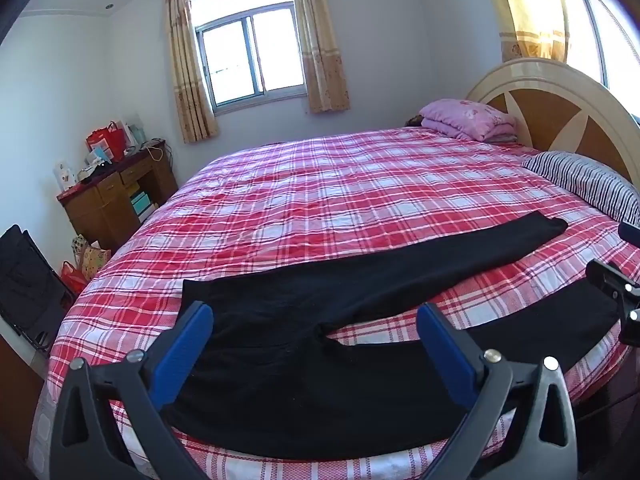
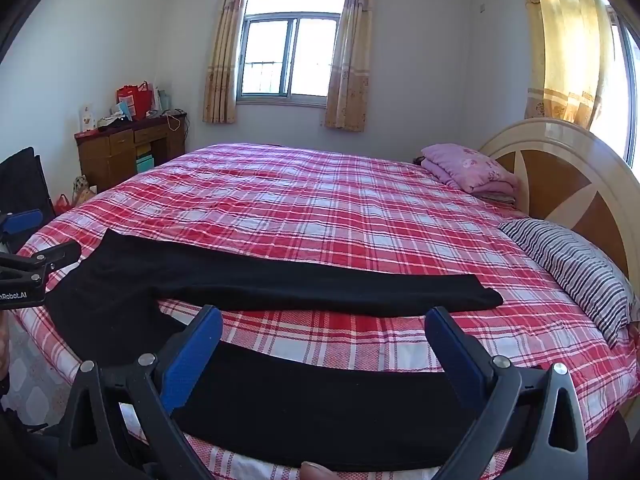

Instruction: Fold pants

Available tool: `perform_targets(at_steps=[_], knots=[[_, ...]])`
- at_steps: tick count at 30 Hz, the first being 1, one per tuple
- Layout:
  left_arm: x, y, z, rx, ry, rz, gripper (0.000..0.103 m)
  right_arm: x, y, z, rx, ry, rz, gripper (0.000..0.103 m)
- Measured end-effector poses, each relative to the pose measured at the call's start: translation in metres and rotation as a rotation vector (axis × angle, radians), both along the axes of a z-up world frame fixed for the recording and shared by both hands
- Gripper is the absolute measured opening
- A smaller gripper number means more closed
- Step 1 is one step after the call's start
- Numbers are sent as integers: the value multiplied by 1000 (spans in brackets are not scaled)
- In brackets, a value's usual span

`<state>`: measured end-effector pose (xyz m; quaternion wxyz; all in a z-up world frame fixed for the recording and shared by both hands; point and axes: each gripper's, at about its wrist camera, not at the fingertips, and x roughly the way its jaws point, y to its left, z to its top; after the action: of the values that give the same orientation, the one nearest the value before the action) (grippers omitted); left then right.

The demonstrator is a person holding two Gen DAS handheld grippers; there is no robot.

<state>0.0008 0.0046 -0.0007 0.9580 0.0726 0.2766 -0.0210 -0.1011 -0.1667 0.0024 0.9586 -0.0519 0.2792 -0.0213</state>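
Observation:
Black pants (image 1: 320, 304) lie flat on the red plaid bed (image 1: 320, 184), waist at the left, the two legs spread apart toward the right. My left gripper (image 1: 314, 318) is open, hovering above the waist and crotch area. In the right wrist view the pants (image 2: 280, 284) show one leg further back and one leg near the bed's front edge. My right gripper (image 2: 324, 322) is open above the near leg, empty. The right gripper also shows at the right edge of the left wrist view (image 1: 620, 292), and the left gripper at the left edge of the right wrist view (image 2: 28, 268).
A striped pillow (image 2: 576, 268) and a folded pink blanket (image 2: 468, 168) lie by the wooden headboard (image 2: 568, 168) at the right. A cluttered wooden desk (image 2: 128, 148) stands at the far left wall, bags on the floor beside it. A dark folded frame (image 1: 28, 280) stands left of the bed.

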Motion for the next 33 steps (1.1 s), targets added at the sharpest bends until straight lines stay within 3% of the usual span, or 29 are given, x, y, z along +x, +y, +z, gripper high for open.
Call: perform_targets(at_steps=[33], knots=[[0,-2,0,7,1,-6,103,1,3,-1,-13,5,6,102]])
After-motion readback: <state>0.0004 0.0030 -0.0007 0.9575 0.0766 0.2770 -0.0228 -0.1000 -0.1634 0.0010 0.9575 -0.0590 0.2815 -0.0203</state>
